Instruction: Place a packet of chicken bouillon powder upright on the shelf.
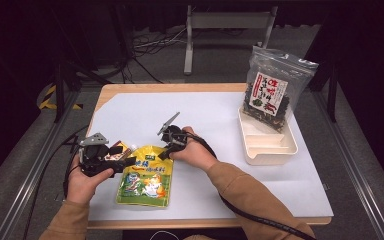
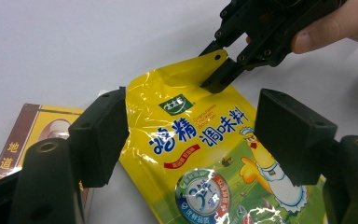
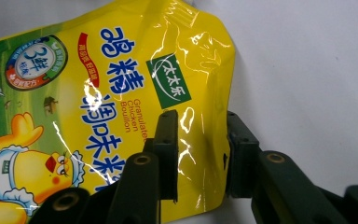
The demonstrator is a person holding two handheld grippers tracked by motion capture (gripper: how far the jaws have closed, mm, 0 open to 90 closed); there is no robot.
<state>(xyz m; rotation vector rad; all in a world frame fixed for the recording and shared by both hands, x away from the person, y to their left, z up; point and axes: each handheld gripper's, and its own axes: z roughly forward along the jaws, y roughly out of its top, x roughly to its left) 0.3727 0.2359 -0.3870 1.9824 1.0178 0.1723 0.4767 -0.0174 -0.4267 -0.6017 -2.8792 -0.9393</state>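
Note:
A yellow chicken-bouillon pouch (image 1: 145, 181) lies flat near the table's front edge. My right gripper (image 1: 164, 154) is shut on the pouch's top right corner, and that corner is lifted slightly. In the right gripper view the glossy pouch edge (image 3: 98, 93) runs between the jaws of my right gripper (image 3: 201, 117). My left gripper (image 1: 124, 156) stands open at the pouch's top left. In the left gripper view its jaws are spread wide, one on each side of the pouch (image 2: 200, 149), without touching it. The right gripper (image 2: 221, 74) pinches the corner farther off.
A small brown and yellow box (image 1: 121, 147) (image 2: 23, 140) lies under my left gripper, beside the pouch. A white tray (image 1: 275, 150) stands at the right with a clear bag of dark dried food (image 1: 272, 90) leaning upright in it. A white mat (image 1: 210, 115) covers the table.

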